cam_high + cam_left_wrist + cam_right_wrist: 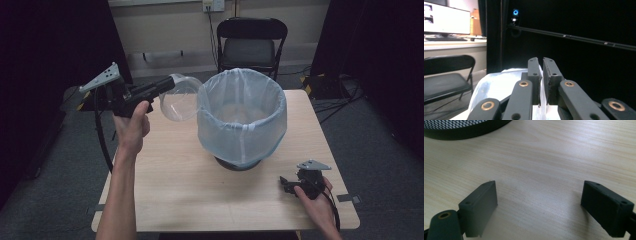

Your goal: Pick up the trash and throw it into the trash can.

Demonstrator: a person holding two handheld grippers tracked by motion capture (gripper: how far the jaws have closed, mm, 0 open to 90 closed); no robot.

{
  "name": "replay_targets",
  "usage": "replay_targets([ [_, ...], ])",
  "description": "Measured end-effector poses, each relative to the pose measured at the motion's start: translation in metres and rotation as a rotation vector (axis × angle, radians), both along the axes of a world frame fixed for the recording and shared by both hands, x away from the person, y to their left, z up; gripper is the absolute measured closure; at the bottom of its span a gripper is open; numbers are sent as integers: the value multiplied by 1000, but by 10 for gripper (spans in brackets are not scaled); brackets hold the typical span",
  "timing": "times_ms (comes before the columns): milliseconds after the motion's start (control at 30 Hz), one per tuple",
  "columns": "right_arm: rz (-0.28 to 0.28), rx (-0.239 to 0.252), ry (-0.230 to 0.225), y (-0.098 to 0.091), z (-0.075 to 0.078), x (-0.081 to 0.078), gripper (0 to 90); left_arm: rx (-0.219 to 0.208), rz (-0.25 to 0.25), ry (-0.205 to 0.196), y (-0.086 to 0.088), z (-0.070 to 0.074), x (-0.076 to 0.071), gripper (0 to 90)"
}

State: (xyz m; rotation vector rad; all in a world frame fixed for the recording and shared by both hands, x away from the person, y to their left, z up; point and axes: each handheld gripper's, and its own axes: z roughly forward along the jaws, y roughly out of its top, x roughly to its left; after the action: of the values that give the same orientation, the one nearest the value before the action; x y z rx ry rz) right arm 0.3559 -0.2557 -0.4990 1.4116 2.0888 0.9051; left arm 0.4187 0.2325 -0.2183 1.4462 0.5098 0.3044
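Right claw (pixel 540 202) gapes over bare table (pixel 544 160); left claw (pixel 167 85) pinches clear bowl (pixel 181 97).

Light wood-grain surface (pixel 175 185), square top, on grey carpet floor (pixel 380 165). One bin (pixel 242 117) with black mesh base and pale blue liner standing on it, centre-right toward far edge. Right tool (pixel 287 184) resting on it near front right corner.

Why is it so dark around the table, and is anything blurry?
High view: light falls on the table and the bin's pale bag, black curtains around stay dark. Left gripper view: the left tool is sharp, the bright monitor washed out. Right gripper view: soft glare on the wood, near jaws slightly blurred.
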Motion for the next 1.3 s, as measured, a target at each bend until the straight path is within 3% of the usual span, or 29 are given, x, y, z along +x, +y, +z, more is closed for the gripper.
replay_targets([
  [267, 0, 0, 0, 0, 0, 0, 124, -5, -42, -26, -25, 20, 11, 853],
  [300, 0, 0, 0, 0, 0, 0, 124, -4, -59, -25, -35, 25, 15, 853],
  [500, 0, 0, 0, 0, 0, 0, 124, -6, -114, -17, -64, 25, 23, 853],
  [533, 0, 0, 0, 0, 0, 0, 124, 13, -123, 4, -76, 20, 27, 852],
  [667, 0, 0, 0, 0, 0, 0, 124, 18, -146, 37, -90, 11, 37, 852],
  [767, 0, 0, 0, 0, 0, 0, 124, 48, -161, 74, -105, 5, 48, 852],
  [933, 0, 0, 0, 0, 0, 0, 124, 105, -171, 117, -116, -1, 58, 849],
  [967, 1, -1, 0, 0, 0, 0, 124, 155, -183, 134, -121, -5, 64, 848],
  [1000, 1, -1, 0, 0, 0, 0, 124, 155, -183, 134, -121, -5, 64, 848],
  [1033, 0, -1, 0, 0, 0, 0, 125, 193, -173, 150, -123, -10, 68, 846],
  [1133, 1, -1, 0, 0, 0, 0, 124, 194, -190, 168, -125, -13, 71, 839],
  [1233, 1, -1, 0, 0, 0, 0, 124, 192, -195, 190, -127, -17, 73, 759],
  [1267, 1, -1, 0, 0, 0, 0, 124, 217, -187, 189, -128, -18, 73, 668],
  [1300, 0, -1, 0, 0, 0, 0, 125, 243, -144, 178, -129, -19, 72, 506],
])
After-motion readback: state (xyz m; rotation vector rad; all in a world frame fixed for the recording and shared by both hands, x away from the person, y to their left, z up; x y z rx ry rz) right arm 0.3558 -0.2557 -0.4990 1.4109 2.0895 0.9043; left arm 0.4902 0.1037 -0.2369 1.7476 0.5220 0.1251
